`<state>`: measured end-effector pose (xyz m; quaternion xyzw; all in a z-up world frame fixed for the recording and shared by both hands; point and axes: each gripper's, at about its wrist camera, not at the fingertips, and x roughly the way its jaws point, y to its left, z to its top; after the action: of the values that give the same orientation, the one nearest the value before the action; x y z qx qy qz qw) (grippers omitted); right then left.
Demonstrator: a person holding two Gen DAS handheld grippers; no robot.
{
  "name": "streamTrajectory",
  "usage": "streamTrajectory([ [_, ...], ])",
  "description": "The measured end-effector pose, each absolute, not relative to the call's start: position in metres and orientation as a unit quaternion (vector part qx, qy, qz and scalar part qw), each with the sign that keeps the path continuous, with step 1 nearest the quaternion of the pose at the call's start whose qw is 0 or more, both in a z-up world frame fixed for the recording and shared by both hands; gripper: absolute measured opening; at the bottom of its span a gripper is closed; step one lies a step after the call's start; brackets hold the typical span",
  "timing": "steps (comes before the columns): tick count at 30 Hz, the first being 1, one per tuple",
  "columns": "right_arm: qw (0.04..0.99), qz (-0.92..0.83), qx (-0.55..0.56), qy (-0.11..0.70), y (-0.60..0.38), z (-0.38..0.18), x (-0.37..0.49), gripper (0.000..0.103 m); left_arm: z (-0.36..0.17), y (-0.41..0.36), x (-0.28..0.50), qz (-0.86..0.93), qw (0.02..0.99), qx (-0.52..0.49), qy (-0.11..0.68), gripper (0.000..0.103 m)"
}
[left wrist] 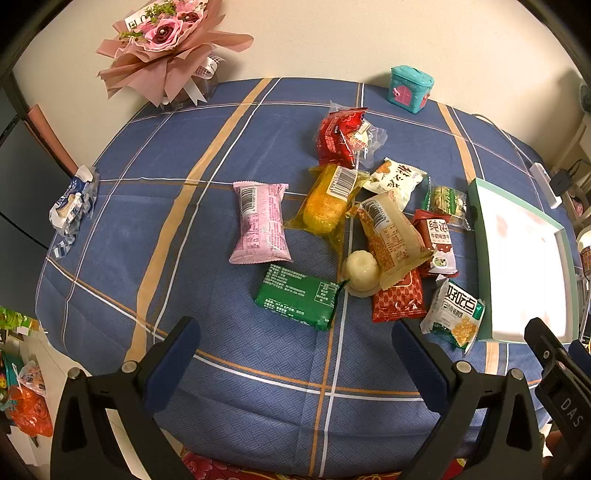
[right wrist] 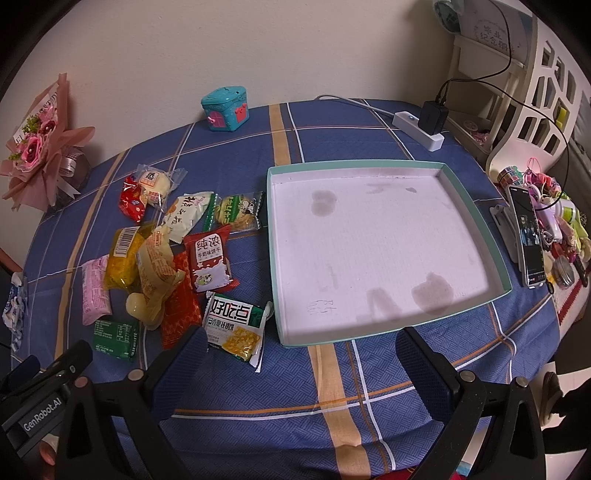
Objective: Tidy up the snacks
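wrapped snacks (right wrist: 173, 258) heaped on cloth, just left of empty teal-rimmed tray (right wrist: 384, 251)

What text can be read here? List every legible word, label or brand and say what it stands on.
"GenRobot.AI": left tongs body, seen in the right wrist view.
"DAS": right tongs body, seen in the left wrist view.
"好吃点": white and green snack pack.
"纯浓": red biscuit pack.
"蒸": clear bun wrapper.
Barcodes, small print on the other packs, the phone screen and the bouquet card: too small or blurred.
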<state>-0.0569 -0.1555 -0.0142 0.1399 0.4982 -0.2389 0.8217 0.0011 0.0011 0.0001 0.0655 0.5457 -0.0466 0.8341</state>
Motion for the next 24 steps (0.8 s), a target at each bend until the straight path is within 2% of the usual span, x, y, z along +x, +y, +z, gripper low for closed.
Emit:
streamTrajectory([
  [24,0.822,-0.239,0.14,0.499,-0.1554,-0.0149,-0.0563,0.103,-0.0032,0.0029,0.0011,-0.048,0.836,0.063,0.544,0.103],
])
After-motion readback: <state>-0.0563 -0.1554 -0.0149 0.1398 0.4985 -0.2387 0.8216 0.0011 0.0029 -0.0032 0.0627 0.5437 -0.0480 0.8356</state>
